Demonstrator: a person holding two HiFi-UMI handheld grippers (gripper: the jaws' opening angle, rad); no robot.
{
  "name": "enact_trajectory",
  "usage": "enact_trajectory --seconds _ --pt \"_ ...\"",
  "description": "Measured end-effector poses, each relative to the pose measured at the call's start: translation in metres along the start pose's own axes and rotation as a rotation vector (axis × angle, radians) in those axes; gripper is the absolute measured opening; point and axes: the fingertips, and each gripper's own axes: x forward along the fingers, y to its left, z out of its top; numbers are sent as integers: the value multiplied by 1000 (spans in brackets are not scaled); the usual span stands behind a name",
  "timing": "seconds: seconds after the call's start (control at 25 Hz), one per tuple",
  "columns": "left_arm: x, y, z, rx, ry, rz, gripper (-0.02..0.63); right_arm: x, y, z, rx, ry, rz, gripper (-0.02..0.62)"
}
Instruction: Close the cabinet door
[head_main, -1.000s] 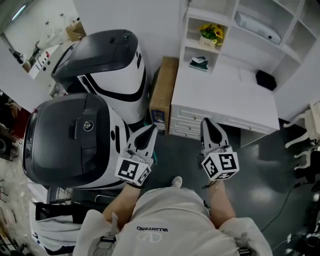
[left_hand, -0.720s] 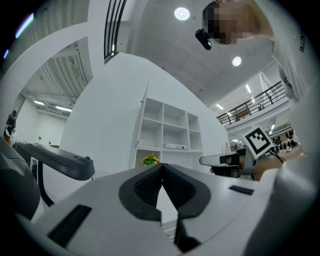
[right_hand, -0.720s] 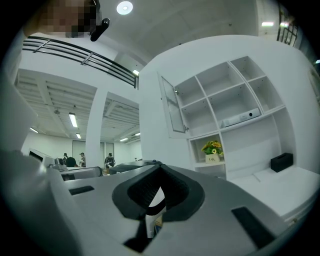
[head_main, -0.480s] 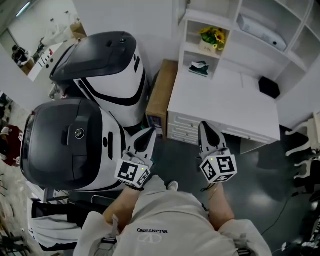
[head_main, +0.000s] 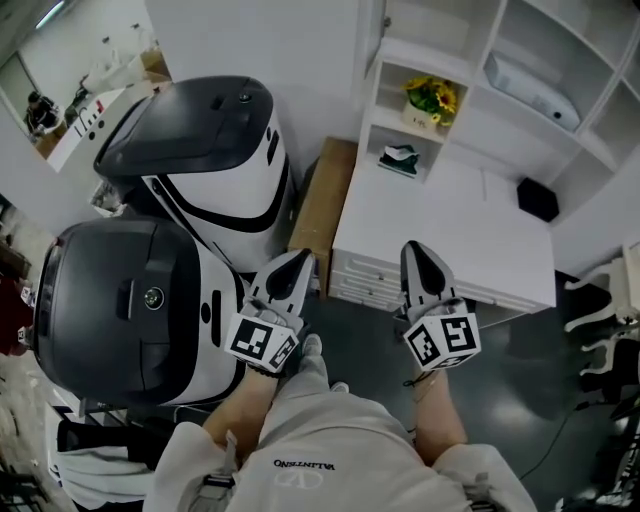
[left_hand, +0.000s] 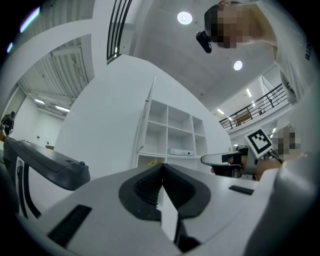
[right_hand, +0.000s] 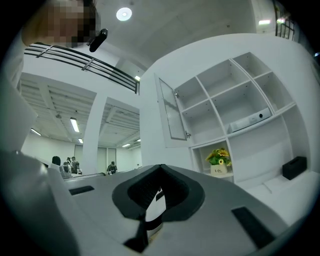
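Looking down, I see the cabinet door only edge-on, cut off by the top edge along with the shelf unit. The black thing on the bench and the green thing further back are too small to name.

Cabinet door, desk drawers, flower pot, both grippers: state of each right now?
cabinet door: open, swung wide
desk drawers: closed
flower pot: upright
left gripper: shut, nothing between the jaws
right gripper: shut, nothing between the jaws
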Motion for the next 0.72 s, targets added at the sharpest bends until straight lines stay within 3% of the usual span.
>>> enact_trajectory --seconds 0.28,0.56,0.72 --pt "59 48 25 -25 -93 -49 3 75 -4 40 -16 -77 41 11" --pt "117 88 73 -120 -257 -195 3 142 10 103 10 -218 141 11" --pt "141 94 101 -213 -338 -323 3 168 14 132 61 -280 202 11"
